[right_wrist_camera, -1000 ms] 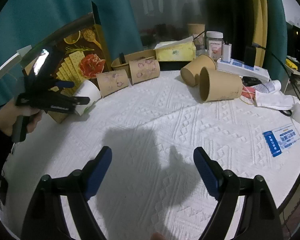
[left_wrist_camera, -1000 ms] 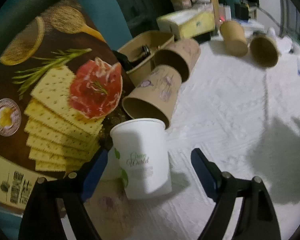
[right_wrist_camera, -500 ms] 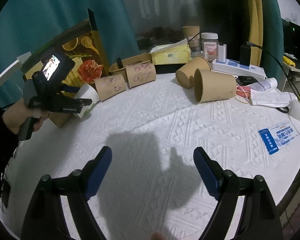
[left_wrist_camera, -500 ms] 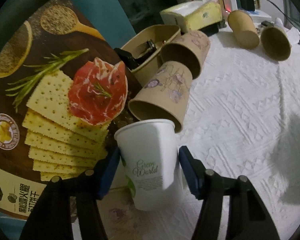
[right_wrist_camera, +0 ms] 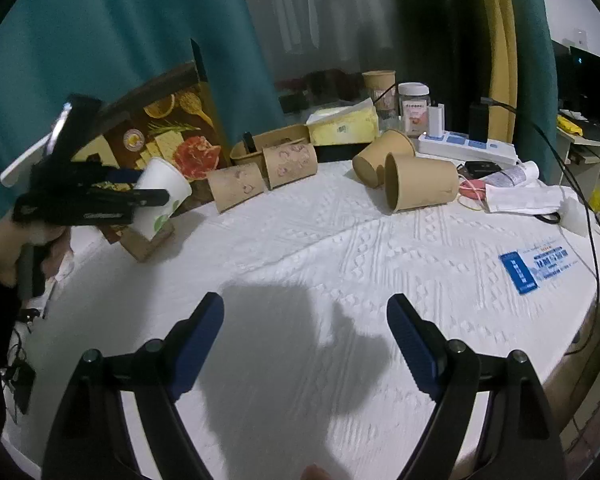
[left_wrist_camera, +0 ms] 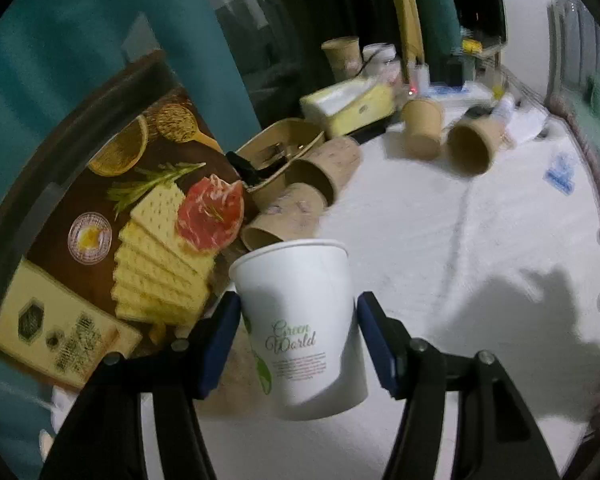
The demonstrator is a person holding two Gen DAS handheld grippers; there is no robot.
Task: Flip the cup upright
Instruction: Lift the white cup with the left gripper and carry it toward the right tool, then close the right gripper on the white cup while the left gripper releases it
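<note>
White paper, printed with green lettering, fills the left wrist view: the white cup (left_wrist_camera: 300,320) sits clamped between the blue pads (left_wrist_camera: 219,342) of the left gripper (left_wrist_camera: 296,340), rim tilted away, just in front of the cracker box (left_wrist_camera: 112,240). To finish well, the person should roll the wrist until the rim faces straight up, squeeze no harder on the thin wall, and set the base flat on the white cloth (left_wrist_camera: 440,248) clear of the box and the brown cups lying beside it. From the right wrist view, the cup (right_wrist_camera: 162,196) hangs off the table beside that box (right_wrist_camera: 168,140), while the right gripper (right_wrist_camera: 304,332) hovers wide and empty, well apart.
</note>
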